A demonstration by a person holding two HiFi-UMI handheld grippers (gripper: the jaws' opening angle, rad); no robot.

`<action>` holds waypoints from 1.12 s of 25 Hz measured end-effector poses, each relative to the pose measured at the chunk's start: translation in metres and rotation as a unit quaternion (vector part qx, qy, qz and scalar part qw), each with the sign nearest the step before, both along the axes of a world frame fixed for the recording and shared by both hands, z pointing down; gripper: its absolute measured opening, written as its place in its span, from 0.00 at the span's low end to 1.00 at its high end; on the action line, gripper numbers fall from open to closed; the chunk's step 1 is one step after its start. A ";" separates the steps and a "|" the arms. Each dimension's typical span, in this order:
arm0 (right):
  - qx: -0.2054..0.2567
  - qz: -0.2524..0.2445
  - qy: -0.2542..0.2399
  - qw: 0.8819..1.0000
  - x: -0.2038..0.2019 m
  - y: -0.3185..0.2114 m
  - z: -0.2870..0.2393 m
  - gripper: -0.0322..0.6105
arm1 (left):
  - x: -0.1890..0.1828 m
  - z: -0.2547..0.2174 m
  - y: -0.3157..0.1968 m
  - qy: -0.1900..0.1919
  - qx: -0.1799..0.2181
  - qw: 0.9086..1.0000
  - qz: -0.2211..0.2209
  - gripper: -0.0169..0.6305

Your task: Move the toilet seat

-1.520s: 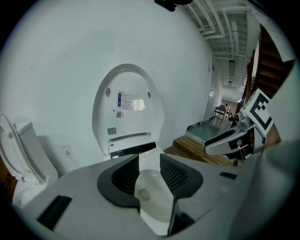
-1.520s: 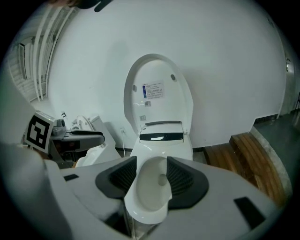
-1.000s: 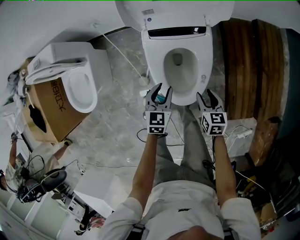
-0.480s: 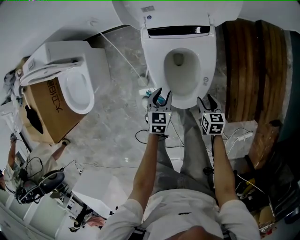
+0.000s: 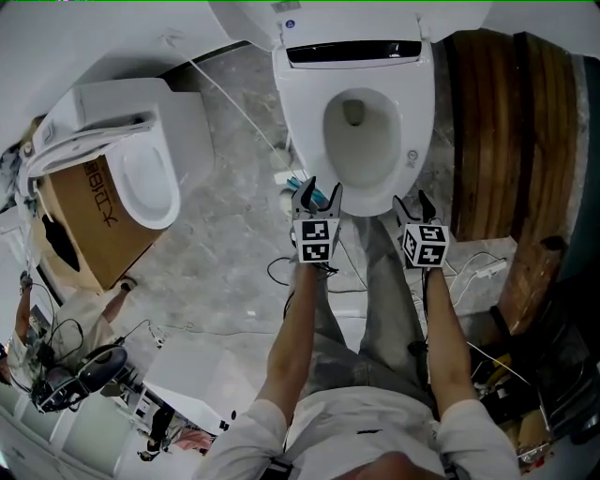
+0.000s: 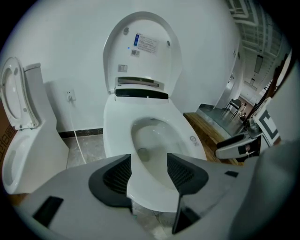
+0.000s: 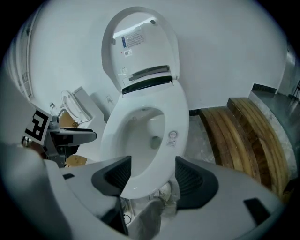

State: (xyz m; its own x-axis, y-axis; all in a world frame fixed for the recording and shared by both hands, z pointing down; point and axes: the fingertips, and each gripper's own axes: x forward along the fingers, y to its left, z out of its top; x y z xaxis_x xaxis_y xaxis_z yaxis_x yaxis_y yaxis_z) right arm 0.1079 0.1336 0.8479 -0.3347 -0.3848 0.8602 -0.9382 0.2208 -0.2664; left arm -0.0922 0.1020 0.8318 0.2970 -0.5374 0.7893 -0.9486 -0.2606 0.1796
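The white toilet stands with its seat (image 5: 414, 112) down on the bowl and its lid (image 5: 281, 19) raised against the wall. In the head view my left gripper (image 5: 318, 195) hovers at the front left of the rim and my right gripper (image 5: 415, 206) at the front right. The jaws of both are opening, with nothing gripped between them. The left gripper view looks past the left gripper (image 6: 149, 161) at the seat (image 6: 117, 140) and lid (image 6: 143, 51). Beyond the right gripper (image 7: 153, 164) lie the seat (image 7: 177, 117) and lid (image 7: 140, 42).
A second toilet (image 5: 150, 178) sits on a cardboard box (image 5: 94, 216) to the left. A curved wooden platform (image 5: 506, 122) lies to the right. A hose (image 5: 234, 103) and cables (image 5: 281, 272) cross the marble floor. The person's legs stand just before the bowl.
The head view has shifted slightly, so the toilet sits a little further left. Both grippers stay at the bowl's front rim, and their fingers look slightly further apart.
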 end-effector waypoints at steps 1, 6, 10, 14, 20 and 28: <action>-0.002 0.008 0.002 1.000 0.002 0.001 0.005 0.50 | 0.000 0.004 0.002 0.001 -0.005 1.000 -0.004 0.40; -0.014 0.041 0.004 0.999 0.008 0.009 0.026 0.54 | -0.005 0.026 0.013 -0.003 -0.025 0.999 -0.022 0.47; -0.023 0.065 0.002 0.998 0.010 0.014 0.045 0.58 | -0.003 0.045 0.023 0.012 -0.048 0.998 -0.032 0.51; -0.031 0.106 -0.019 0.994 0.013 0.016 0.064 0.60 | -0.003 0.063 0.034 0.026 -0.072 0.996 -0.046 0.55; -0.040 0.099 -0.039 0.994 0.007 0.014 0.081 0.65 | 0.000 0.084 0.048 0.033 -0.105 0.993 -0.046 0.57; -0.062 0.069 -0.063 0.994 -0.019 0.021 0.092 0.65 | 0.007 0.090 0.053 0.049 -0.130 0.989 -0.056 0.57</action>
